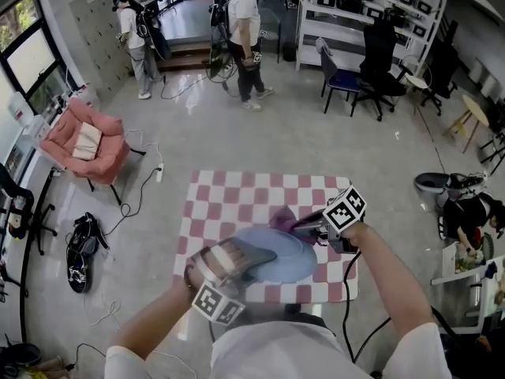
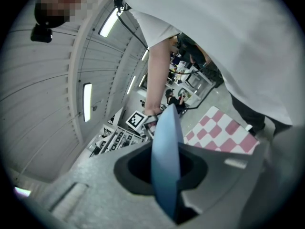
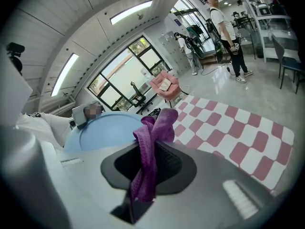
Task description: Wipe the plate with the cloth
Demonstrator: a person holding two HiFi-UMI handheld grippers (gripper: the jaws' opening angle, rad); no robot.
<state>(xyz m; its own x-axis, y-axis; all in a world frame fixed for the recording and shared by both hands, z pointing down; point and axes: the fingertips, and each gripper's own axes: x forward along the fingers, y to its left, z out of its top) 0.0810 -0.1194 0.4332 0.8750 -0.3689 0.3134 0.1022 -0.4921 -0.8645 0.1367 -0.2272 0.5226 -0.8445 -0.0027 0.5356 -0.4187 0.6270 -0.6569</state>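
A light blue plate (image 1: 272, 257) is held above the checkered table, gripped at its left rim by my left gripper (image 1: 241, 257), which is shut on it. In the left gripper view the plate (image 2: 166, 163) shows edge-on between the jaws. My right gripper (image 1: 304, 227) is shut on a purple cloth (image 1: 286, 219) at the plate's far right edge. In the right gripper view the cloth (image 3: 150, 151) hangs between the jaws, and its top lies against the plate (image 3: 107, 130) at the left.
A pink-and-white checkered table (image 1: 237, 200) lies below the plate. A pink armchair (image 1: 85, 143) stands at left, two people (image 1: 245, 30) at the far end, black chairs (image 1: 371, 65) at right, and a bag (image 1: 79, 251) lies on the floor at left.
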